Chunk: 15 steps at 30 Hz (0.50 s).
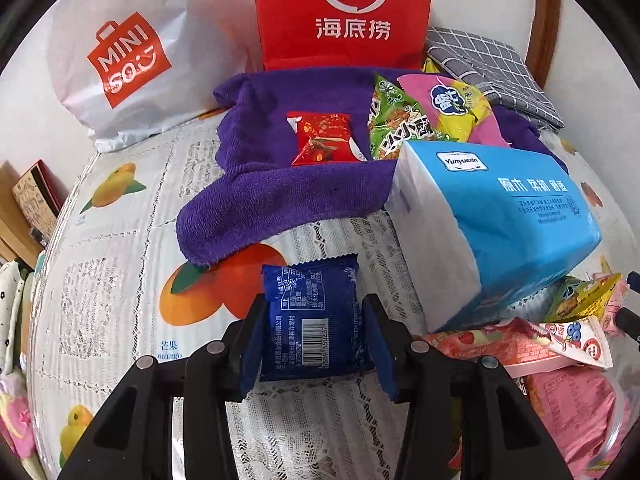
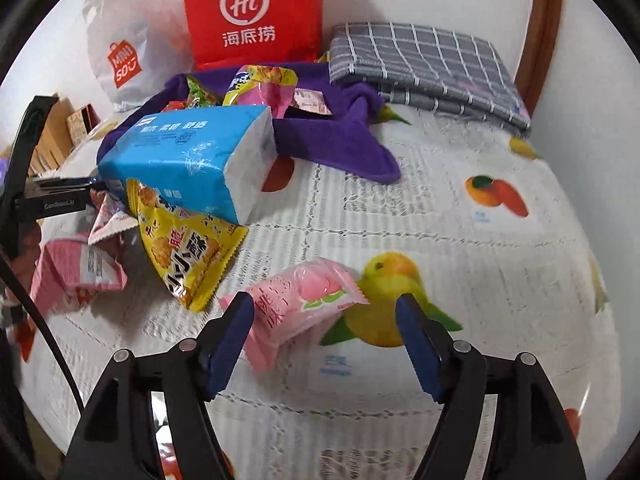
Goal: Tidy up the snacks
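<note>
My left gripper (image 1: 314,308) is shut on a dark blue snack packet (image 1: 316,320), barcode side up, low over the fruit-print tablecloth (image 1: 120,260). A purple towel (image 1: 256,192) beyond it carries a red packet (image 1: 324,138), a green packet (image 1: 396,128) and a pink-and-yellow packet (image 1: 452,104). My right gripper (image 2: 324,304) stands open around a pink peach-print packet (image 2: 296,312) that lies on the cloth close to the left finger; the pads are not pressing it. A yellow packet (image 2: 188,252) and pink packets (image 2: 76,268) lie to its left.
A blue tissue pack (image 1: 500,220) leans over loose snacks at the right. A red paper bag (image 1: 344,12) and a white Miniso bag (image 1: 124,56) stand at the back wall. A folded grey checked cloth (image 2: 432,68) lies at the back right.
</note>
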Motion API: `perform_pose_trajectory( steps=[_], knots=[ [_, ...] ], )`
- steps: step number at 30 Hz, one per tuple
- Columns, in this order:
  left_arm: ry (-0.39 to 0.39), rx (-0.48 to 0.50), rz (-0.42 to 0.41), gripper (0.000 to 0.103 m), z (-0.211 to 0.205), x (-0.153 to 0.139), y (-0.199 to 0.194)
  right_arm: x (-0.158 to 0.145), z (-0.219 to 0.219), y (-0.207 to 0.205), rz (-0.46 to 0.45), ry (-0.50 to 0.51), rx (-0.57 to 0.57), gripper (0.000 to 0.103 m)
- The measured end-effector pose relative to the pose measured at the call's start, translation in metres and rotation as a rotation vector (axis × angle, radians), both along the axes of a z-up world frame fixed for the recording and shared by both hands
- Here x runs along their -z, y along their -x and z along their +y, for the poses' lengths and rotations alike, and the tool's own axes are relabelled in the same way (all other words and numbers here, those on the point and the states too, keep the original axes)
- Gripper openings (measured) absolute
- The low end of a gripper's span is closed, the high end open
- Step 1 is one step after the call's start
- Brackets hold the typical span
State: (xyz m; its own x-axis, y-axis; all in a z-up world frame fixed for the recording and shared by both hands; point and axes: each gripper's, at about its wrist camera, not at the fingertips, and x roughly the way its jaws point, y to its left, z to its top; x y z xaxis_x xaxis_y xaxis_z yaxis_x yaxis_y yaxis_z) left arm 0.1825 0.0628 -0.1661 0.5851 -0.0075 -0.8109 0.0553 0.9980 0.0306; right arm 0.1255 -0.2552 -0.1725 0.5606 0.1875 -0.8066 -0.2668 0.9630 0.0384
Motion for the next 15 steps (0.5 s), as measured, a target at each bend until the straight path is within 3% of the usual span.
perform_pose_trajectory(
  steps=[7, 12, 15],
  knots=[
    [0.013, 0.002, -0.029, 0.045, 0.001, 0.001, 0.004, -0.012, 0.010, -0.006, -0.049, -0.065, -0.077, 0.074],
    [0.023, 0.002, -0.030, 0.045, 0.004, 0.002, 0.011, 0.009, 0.021, -0.021, 0.071, -0.072, -0.121, 0.076],
    [0.026, 0.008, -0.033, 0.045, 0.005, 0.002, 0.016, 0.016, 0.020, -0.015, 0.073, -0.049, -0.129, 0.076]
  ],
)
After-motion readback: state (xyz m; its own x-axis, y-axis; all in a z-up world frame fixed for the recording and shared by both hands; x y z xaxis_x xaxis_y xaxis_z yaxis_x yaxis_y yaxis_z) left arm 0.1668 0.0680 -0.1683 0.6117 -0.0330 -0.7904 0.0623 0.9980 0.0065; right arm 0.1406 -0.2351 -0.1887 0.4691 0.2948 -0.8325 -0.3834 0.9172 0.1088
